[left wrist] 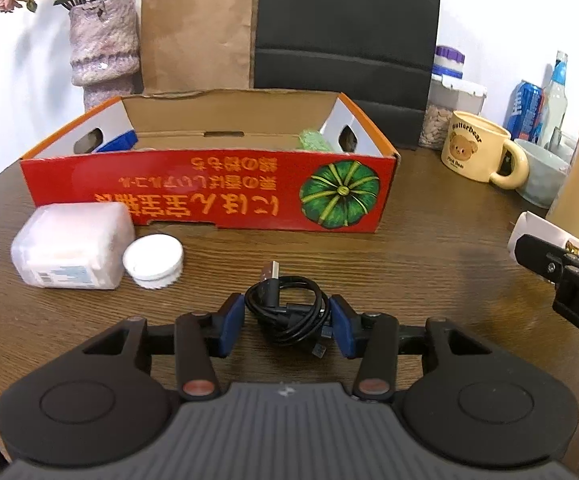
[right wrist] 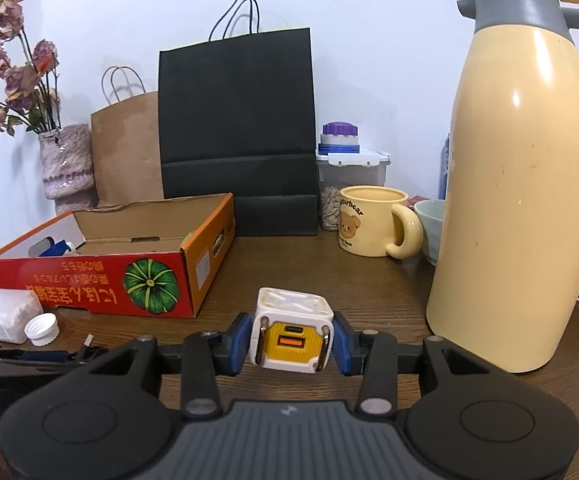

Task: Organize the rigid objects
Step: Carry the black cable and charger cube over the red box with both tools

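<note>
left gripper (left wrist: 287, 326) jaws pinching coiled black cable (left wrist: 289, 312) low on surface (left wrist: 429, 248) | right gripper (right wrist: 292, 340) jaws clamped on white cube charger (right wrist: 292, 332) | red box (left wrist: 209, 188) straight ahead beyond cable, open top up | left nearer box

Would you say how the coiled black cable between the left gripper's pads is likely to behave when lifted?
The black cable is probably floppy: loosely coiled, untied, so loops may sag or unwind. Its plug sticks out and could dangle. It looks light.
</note>
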